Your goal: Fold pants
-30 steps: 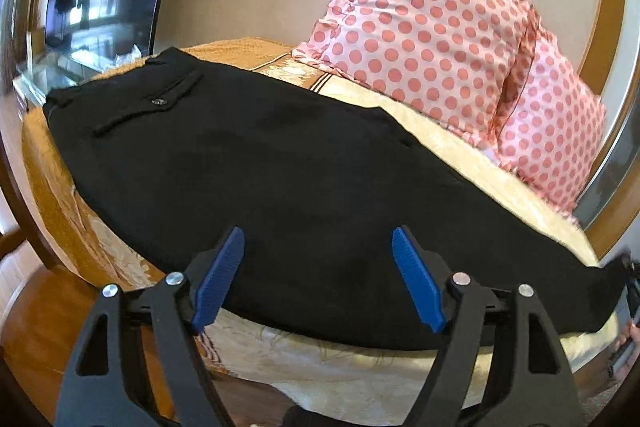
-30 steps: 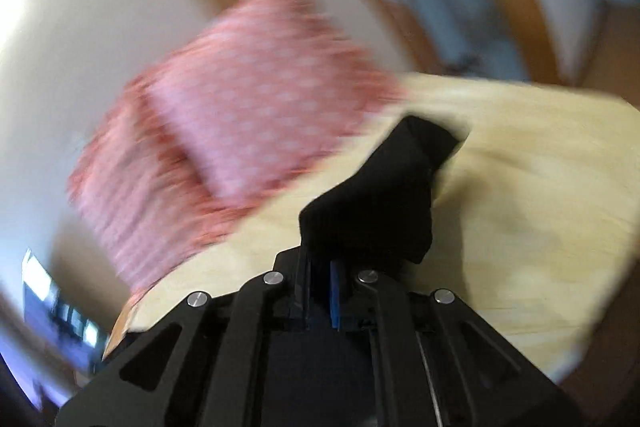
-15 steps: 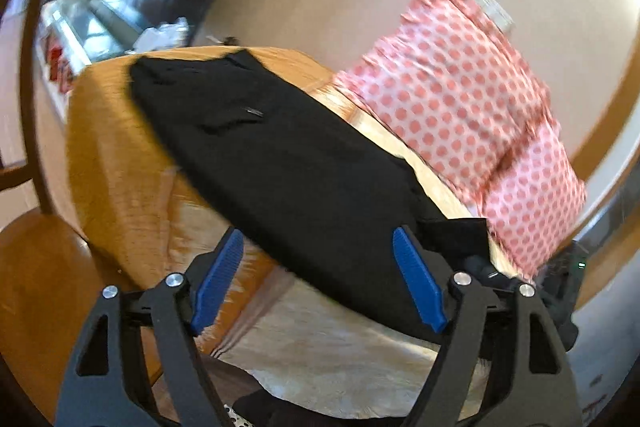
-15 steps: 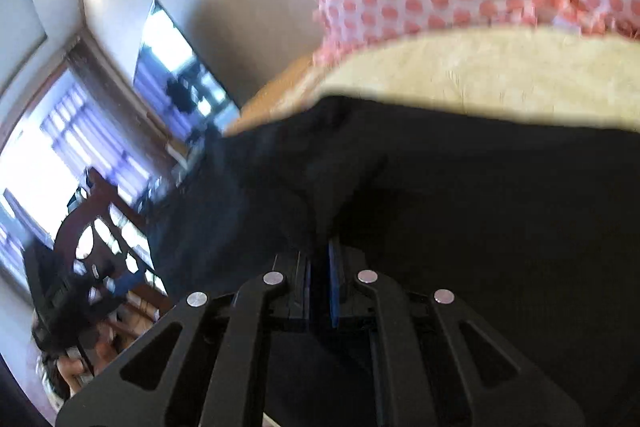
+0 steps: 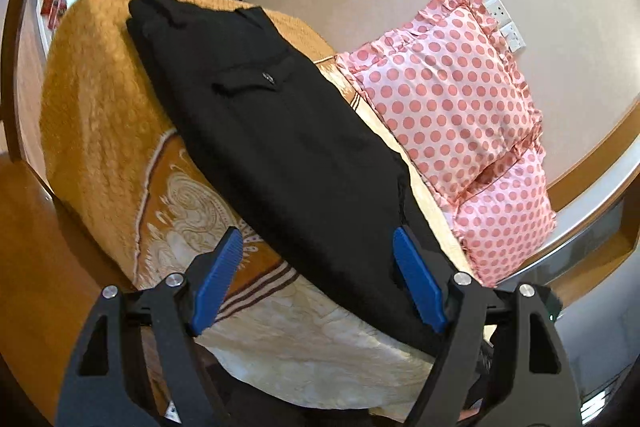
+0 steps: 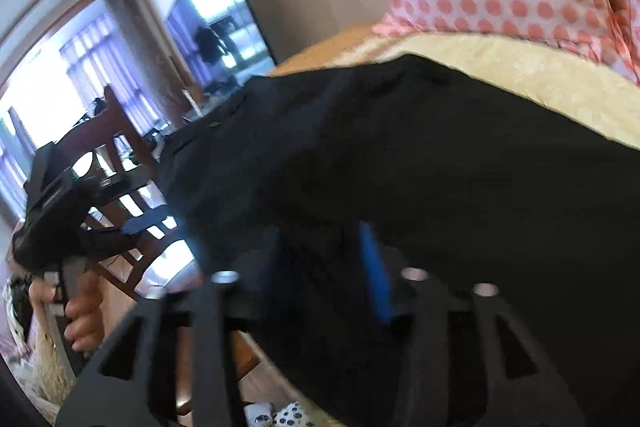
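Note:
Black pants (image 5: 288, 147) lie folded lengthwise across the bed, waistband and a buttoned back pocket at the far left end. My left gripper (image 5: 320, 275) is open and empty, hovering above the bed's near edge over the leg part. In the right wrist view the pants (image 6: 400, 167) fill the middle. My right gripper (image 6: 320, 267) is blurred; its jaws stand parted, with one blue pad (image 6: 374, 271) showing over the cloth. The left gripper (image 6: 60, 223), held in a hand, shows at the far left of that view.
The bed has an orange and cream patterned cover (image 5: 100, 107). Two pink polka-dot pillows (image 5: 452, 95) lean on the wall behind the pants. A wooden chair (image 6: 120, 147) and a wall TV (image 6: 224, 19) stand beyond the bed's end.
My right gripper, shut on the pant leg end earlier, has carried it over toward the waist and now has its jaws parted. My left gripper has swung left, staying open.

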Available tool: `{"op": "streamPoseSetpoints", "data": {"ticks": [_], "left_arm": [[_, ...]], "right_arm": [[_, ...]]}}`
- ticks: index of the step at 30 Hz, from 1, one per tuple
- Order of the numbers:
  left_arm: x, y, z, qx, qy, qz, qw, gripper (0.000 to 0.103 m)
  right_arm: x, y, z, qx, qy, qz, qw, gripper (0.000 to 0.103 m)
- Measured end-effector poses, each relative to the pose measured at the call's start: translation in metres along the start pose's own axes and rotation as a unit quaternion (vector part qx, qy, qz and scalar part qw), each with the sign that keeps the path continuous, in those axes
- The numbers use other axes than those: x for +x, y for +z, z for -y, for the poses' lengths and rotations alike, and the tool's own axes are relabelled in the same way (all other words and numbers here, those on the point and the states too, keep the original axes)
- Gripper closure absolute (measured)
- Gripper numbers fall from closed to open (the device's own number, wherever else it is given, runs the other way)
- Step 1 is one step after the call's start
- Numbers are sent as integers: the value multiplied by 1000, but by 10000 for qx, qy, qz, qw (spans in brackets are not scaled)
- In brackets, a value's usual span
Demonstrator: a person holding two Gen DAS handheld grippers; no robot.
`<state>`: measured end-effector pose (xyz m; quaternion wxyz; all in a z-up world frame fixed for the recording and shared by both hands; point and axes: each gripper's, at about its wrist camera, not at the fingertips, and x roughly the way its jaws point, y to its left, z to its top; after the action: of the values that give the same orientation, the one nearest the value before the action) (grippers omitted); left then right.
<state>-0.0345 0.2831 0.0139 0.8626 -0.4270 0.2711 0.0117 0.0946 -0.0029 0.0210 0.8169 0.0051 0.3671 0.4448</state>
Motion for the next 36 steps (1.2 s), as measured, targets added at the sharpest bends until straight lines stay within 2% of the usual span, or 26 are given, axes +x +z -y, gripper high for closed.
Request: {"op": "streamPoseSetpoints", "data": {"ticks": [1,2,4,7,10,13,18,21,26,30,32,33,35,36], "left_arm": [[1,0,-1,-49,-41,-32,10000,26],[2,0,-2,-81,-70,-54,9999,26],[4,1,-1,-139,-143,-105,9997,26],[7,3,1,-191,-174,-143,9996,26],[11,4,2,-247,-203,-165,9994,20],[14,8,5,-283,-146,-239,9992,20],[15,18,15,-180,-255,-207,9993,20],[18,25,11,-341,-221,-199,9990,20],[14,45,-3,-542,288,119,9980,20],[15,67,-20,-693,760,372,9940,20],[15,76,-32,-962,946,470,9897,23],[15,79,-36,-1045,919,514,9889,26],[13,85,-44,-1186,998,618,9860,38],[14,88,-48,-1210,1122,681,9839,52]], "right_arm": [[1,-1,-3,-75,7,10,10000,30],[1,-3,-8,-241,-78,20,9997,27],[3,-3,-12,-407,-167,46,9990,26],[-2,-4,-6,-258,-23,116,9996,26],[2,-3,-4,-175,67,132,9997,26],[4,-4,-6,-264,6,142,9996,26],[5,-4,-4,-203,73,190,9996,25],[5,-4,-2,-204,106,204,9995,25],[4,-7,0,-215,162,260,9993,25],[0,-10,1,-239,212,325,9990,25],[-5,-13,2,-216,256,368,9988,25],[-8,-15,1,-204,289,378,9987,25],[-16,-19,2,-175,384,444,9981,25],[-22,-23,3,-159,490,495,9974,25]]}}
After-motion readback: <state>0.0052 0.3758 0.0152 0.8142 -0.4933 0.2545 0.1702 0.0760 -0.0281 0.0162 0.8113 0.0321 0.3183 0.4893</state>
